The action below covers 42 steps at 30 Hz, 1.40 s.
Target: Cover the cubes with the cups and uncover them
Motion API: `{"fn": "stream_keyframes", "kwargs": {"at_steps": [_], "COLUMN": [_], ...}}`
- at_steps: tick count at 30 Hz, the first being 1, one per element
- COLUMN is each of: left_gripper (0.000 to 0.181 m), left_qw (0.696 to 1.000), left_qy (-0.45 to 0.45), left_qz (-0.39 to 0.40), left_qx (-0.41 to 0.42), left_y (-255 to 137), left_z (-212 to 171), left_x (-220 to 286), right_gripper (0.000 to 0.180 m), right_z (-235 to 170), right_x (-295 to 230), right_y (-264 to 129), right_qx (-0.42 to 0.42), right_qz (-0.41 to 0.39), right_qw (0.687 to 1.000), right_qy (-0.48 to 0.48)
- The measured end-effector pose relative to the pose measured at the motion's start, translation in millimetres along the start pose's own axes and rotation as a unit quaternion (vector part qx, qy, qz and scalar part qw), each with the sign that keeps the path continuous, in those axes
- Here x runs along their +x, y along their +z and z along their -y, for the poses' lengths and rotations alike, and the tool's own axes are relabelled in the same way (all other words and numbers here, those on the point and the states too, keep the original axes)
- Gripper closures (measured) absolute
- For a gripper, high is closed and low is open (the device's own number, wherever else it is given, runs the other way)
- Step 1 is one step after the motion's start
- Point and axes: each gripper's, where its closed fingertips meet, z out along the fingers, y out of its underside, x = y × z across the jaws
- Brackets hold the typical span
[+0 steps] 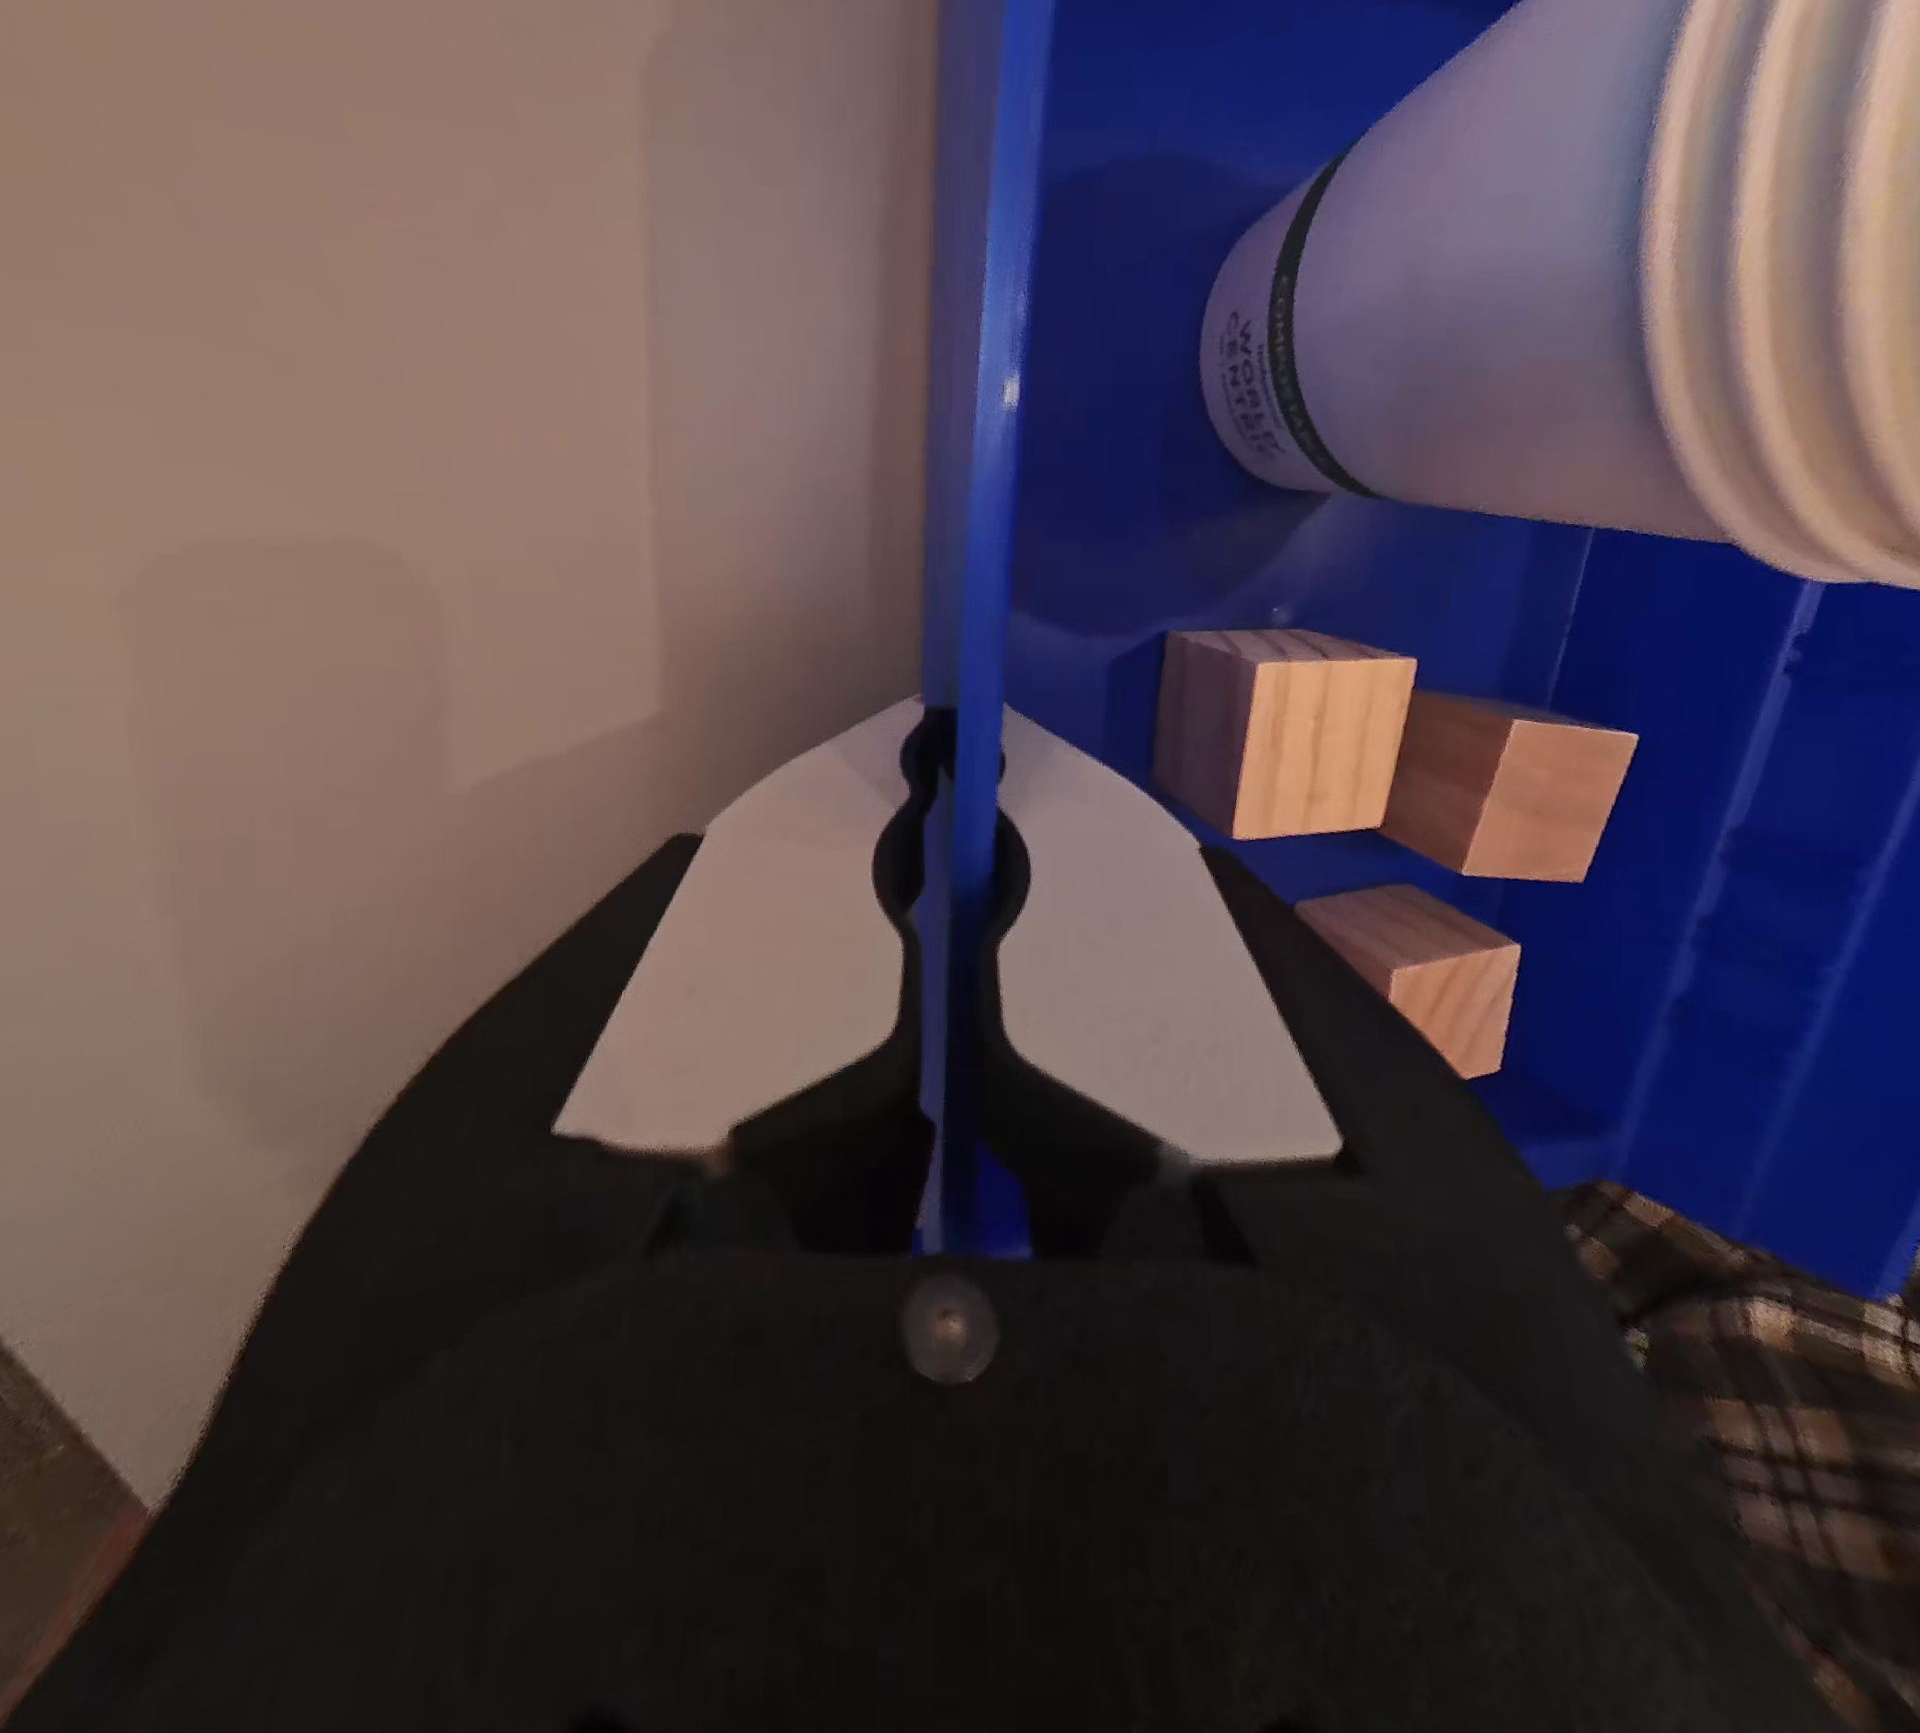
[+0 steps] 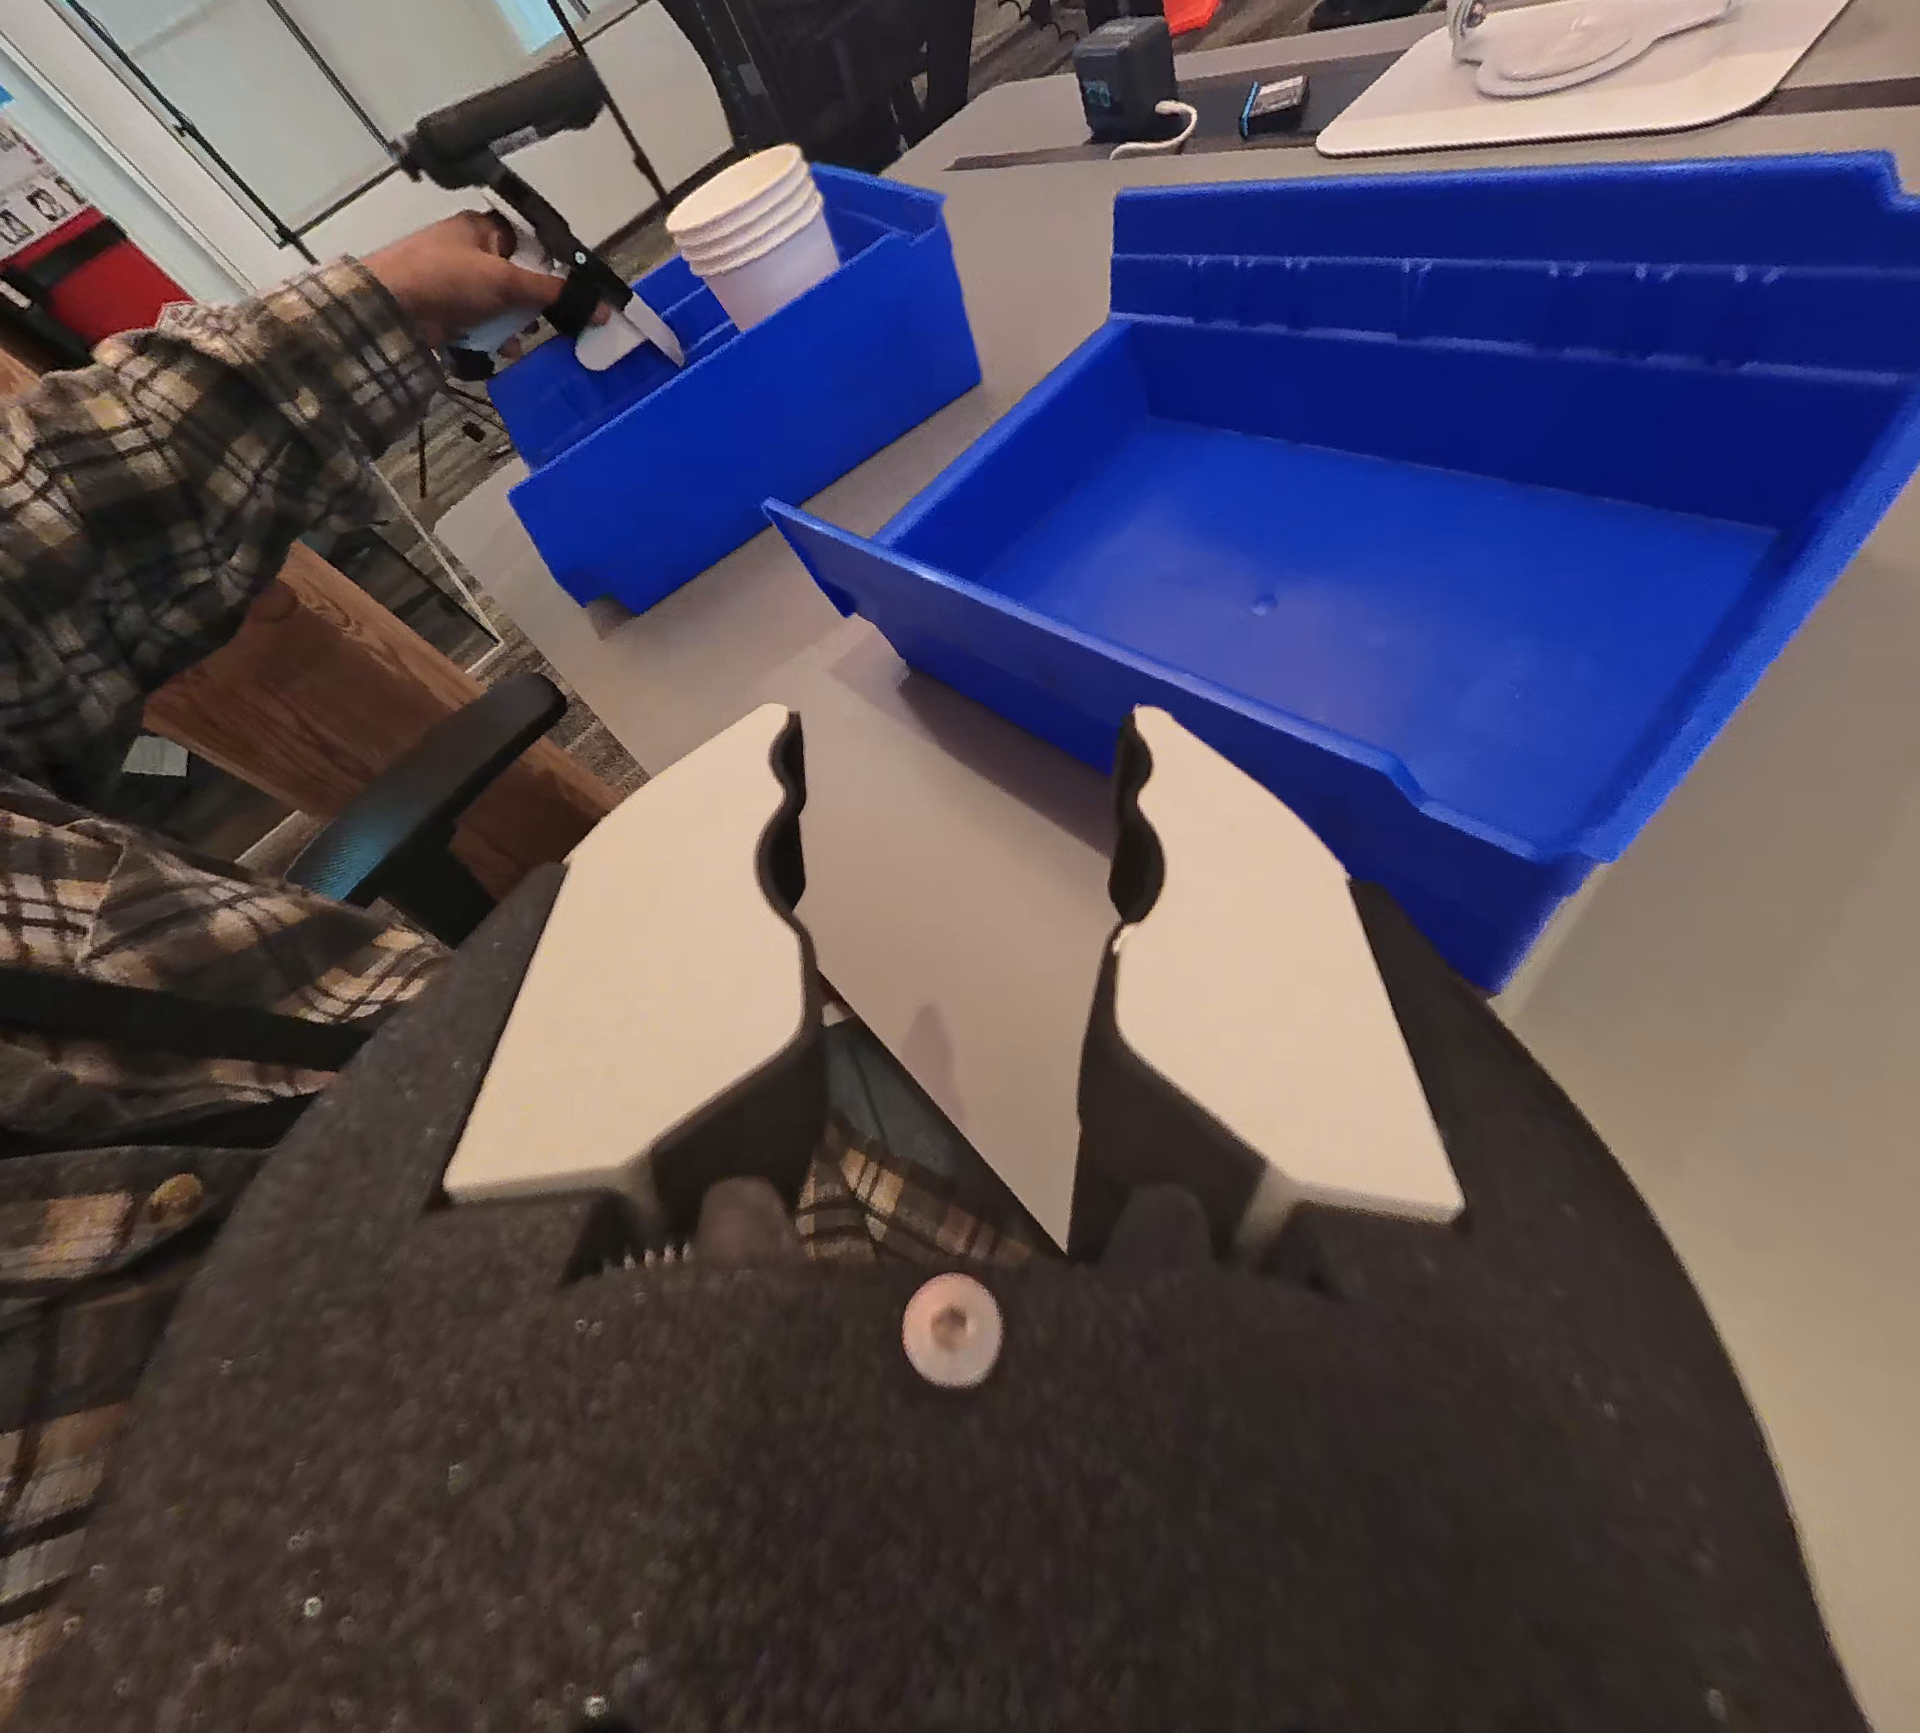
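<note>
In the left wrist view my left gripper is shut on the thin side wall of a blue bin, one finger on each side of it. Inside that bin lie three wooden cubes and a stack of white paper cups. In the right wrist view my right gripper is open and empty over the grey table, just in front of a second, empty blue bin. The same view shows the left gripper at the far bin, next to the cup stack.
A white stand base and a black device sit at the table's far side. A chair armrest and a wooden surface lie left of the table edge. A plaid sleeve reaches to the far bin.
</note>
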Motion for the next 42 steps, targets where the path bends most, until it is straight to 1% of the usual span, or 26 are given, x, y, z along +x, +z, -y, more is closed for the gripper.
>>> {"fn": "stream_keyframes", "kwargs": {"at_steps": [11,22,30,39,42], "left_gripper": [0.177,0.177,0.177,0.176,0.173], "left_qw": [0.998,0.995,0.993,0.992,0.991], "left_qy": [-0.057,-0.098,-0.108,-0.120,-0.130], "left_qz": [0.017,0.026,0.029,0.029,0.013], "left_qx": [0.016,0.027,0.029,0.035,0.041], "left_y": [-19,-31,-39,-41,-42], "left_z": [-16,-23,-25,-24,-24], "left_x": [-55,-93,-122,-132,-129], "right_gripper": [0.124,0.124,0.125,0.125,0.124], "right_z": [-1,-11,-13,-13,-14], "right_x": [-4,-1,1,-2,-5], "right_y": [7,14,16,26,31], "right_qx": [-0.006,-0.023,-0.029,-0.039,-0.046], "right_qz": [0.008,0.013,0.010,0.016,0.021], "right_qw": [1.000,1.000,0.999,0.999,0.999], "right_qy": [-0.004,0.010,0.016,0.019,0.016]}}
